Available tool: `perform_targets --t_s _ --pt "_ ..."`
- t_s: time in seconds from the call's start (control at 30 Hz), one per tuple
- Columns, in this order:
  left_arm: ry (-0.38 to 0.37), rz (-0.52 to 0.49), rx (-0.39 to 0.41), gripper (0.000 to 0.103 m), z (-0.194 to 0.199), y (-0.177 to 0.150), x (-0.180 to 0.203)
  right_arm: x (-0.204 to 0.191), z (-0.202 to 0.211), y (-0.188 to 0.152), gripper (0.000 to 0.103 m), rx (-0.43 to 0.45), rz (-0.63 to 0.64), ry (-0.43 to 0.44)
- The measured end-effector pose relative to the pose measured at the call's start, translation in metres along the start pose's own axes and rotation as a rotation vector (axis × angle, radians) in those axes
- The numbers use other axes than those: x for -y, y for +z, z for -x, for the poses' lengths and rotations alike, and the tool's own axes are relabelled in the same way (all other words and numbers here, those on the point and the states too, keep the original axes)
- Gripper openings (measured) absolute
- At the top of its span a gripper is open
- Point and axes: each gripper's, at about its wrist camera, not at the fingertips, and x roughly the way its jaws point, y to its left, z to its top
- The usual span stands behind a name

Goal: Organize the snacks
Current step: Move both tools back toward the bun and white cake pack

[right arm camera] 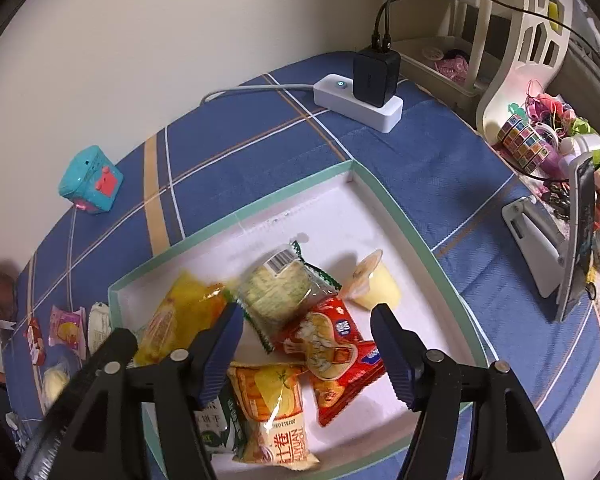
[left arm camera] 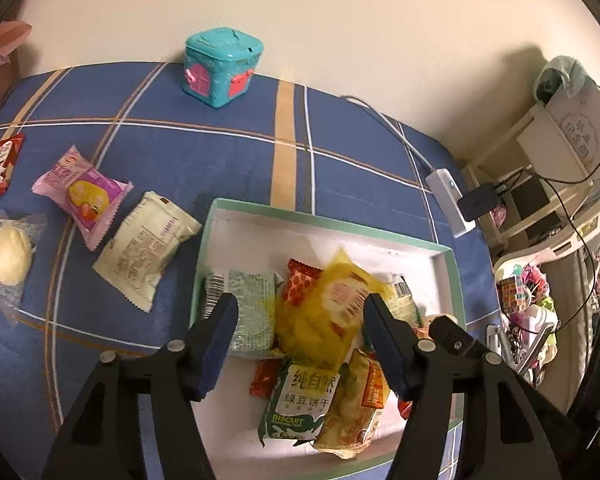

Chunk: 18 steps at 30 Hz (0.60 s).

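A white box with a green rim (left arm camera: 324, 221) (right arm camera: 384, 196) sits on the blue plaid cloth and holds several snack packets. My left gripper (left arm camera: 300, 322) is open above the box, and a blurred yellow packet (left arm camera: 324, 312) (right arm camera: 180, 312) lies between and below its jaws. My right gripper (right arm camera: 306, 332) is open over a red packet (right arm camera: 328, 344), beside a jelly cup (right arm camera: 374, 282). Outside the box lie a cream packet (left arm camera: 146, 248), a pink packet (left arm camera: 84, 196), a clear-wrapped yellow bun (left arm camera: 9, 256) and a red bar (left arm camera: 0, 164).
A teal toy box (left arm camera: 220, 66) (right arm camera: 90, 180) stands at the far side by the wall. A white power strip with a black charger (right arm camera: 360, 98) lies at the right. A phone on a stand (right arm camera: 576, 240) and a cluttered rack (right arm camera: 540, 140) stand right of the table.
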Motion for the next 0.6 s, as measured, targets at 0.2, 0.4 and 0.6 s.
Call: perform_targets --t_s 0.2,0.4,0.6 --pt "0.181 0.064 0.034 0.086 0.021 0.012 -0.025 -0.014 0.016 -0.007 0.078 0.006 0.039 0.018" --pt "0.342 0.143 0.027 0.086 0.040 0.020 -0.069 -0.046 0.025 -0.020 0.082 0.008 0.125 0.055" --pt "0.426 0.166 0.042 0.090 0.064 0.022 -0.110 -0.081 0.027 -0.037 0.082 -0.007 0.212 0.100"
